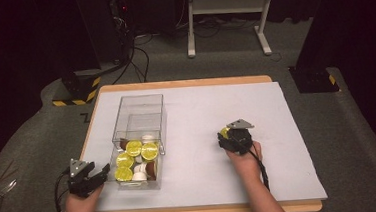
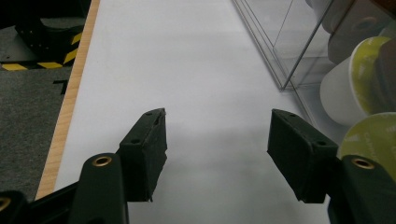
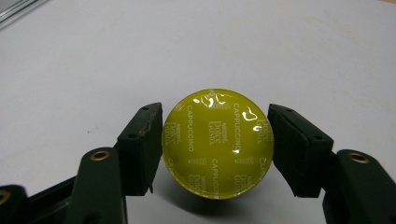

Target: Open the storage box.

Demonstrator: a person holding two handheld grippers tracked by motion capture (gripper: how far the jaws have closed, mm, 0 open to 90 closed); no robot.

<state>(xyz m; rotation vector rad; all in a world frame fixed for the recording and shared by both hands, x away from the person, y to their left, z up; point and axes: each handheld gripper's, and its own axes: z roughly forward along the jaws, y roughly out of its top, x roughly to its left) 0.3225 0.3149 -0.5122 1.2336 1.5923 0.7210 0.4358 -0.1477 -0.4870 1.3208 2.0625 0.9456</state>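
A round coffee capsule with a glossy yellow-green foil lid (image 3: 217,143) is grasped by the right gripper (image 3: 217,147), both black jaws being pressed against its rim. In the high view, this capsule (image 1: 225,132) is seen at the front of the right gripper (image 1: 229,134), over the open middle-right part of the pale grey table mat (image 1: 278,130), well apart from the clear plastic box (image 1: 139,139). More capsules with yellow-green lids (image 1: 141,149), along with white and brown ones, are held in the near part of that box. The left gripper (image 2: 217,140) is kept released, its jaws spread wide with nothing between them, low over the mat just beside the clear box wall (image 2: 280,51). It is found at the mat's near-left corner (image 1: 94,175).
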